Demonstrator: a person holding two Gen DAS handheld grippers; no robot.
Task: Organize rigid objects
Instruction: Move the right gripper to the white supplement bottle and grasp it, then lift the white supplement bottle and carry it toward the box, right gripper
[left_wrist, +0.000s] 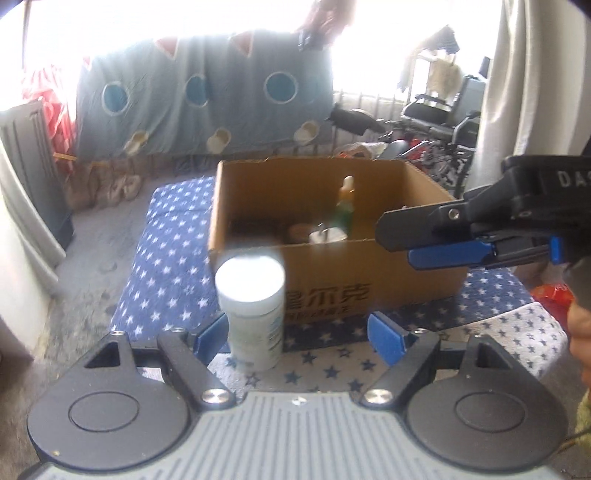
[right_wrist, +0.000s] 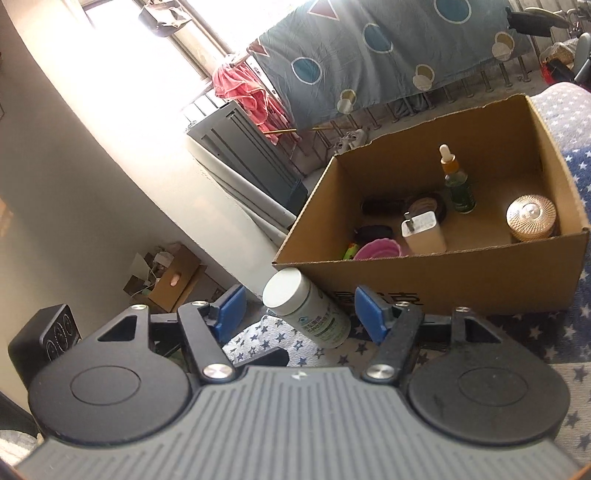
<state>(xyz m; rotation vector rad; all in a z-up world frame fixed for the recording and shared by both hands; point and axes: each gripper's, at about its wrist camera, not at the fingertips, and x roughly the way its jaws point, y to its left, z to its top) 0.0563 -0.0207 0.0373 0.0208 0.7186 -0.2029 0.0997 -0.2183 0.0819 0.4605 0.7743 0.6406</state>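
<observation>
While both claws stand open around the upright white plastic bottle (left_wrist: 253, 310), the left gripper's (left_wrist: 297, 334) pad looks, through blur, near touching; the right gripper (right_wrist: 297, 314) grips nothing; a nudge could topple it against the brown cardboard box (left_wrist: 369, 280).

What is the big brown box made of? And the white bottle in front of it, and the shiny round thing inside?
The box looks like corrugated cardboard: matte brown, with raw cut edges. The white bottle seems to be smooth plastic, with a flat white cap and a printed label. The round lid gleams rose gold with fine ridges; it could be metal or metal-coated plastic, which the picture leaves open.
</observation>
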